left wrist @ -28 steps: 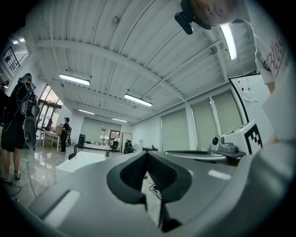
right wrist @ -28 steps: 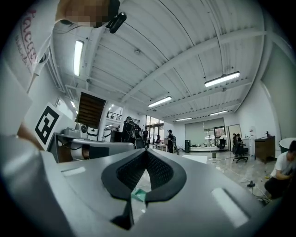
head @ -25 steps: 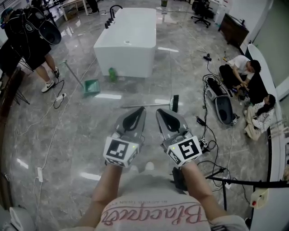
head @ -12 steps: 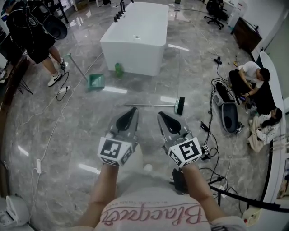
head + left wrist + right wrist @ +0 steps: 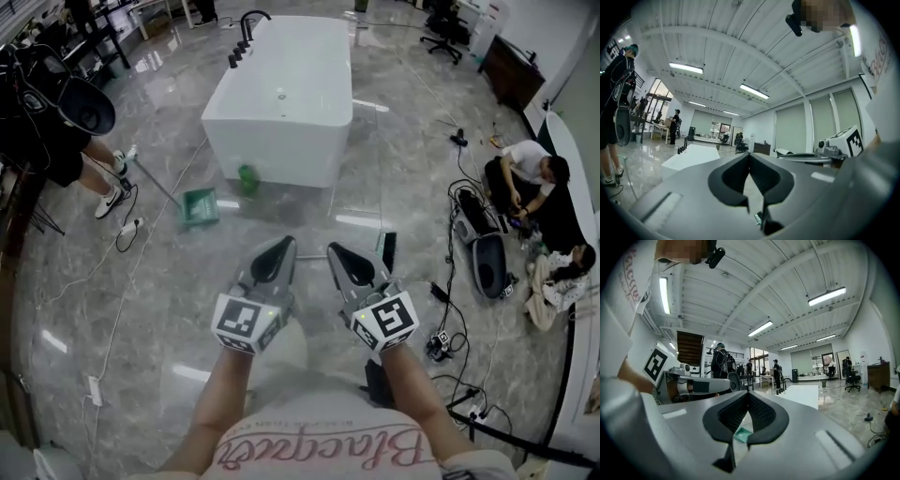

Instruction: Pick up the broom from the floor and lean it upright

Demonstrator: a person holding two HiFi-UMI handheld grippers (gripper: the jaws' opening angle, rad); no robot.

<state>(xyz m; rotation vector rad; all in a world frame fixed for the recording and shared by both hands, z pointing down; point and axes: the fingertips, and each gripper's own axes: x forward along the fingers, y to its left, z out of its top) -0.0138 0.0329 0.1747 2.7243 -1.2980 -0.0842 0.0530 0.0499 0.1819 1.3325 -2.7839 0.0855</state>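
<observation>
**Broom on the floor, not yet touched**

The broom (image 5: 386, 251) lies flat on the grey marble floor just beyond the two grippers, its dark head to the right and its thin pale handle running left, partly hidden behind them in the head view. Nothing holds it.

The left gripper (image 5: 279, 248) and the right gripper (image 5: 339, 253) are held out level, side by side above the floor on the near side of the handle. Each has its jaws pressed together with nothing pinched. The fleck of green seen through the right one's jaw gap looks like the dustpan far off, not something gripped.

By my reading the task has barely begun. The approach is nearly made, but the reach down, the grasp, the lift and the leaning upright are all left to do. The jaws would have to spread before either could take the handle.

Farther out, to the left, sits a green dustpan (image 5: 195, 206) with its long handle slanting away. Beyond it, a small green object (image 5: 247, 178) sits against a white bathtub (image 5: 281, 94).

Counted: one broom, two grippers, one dustpan, one bathtub. Three other people are visible (one standing far left, two sitting among cables at the right).
</observation>
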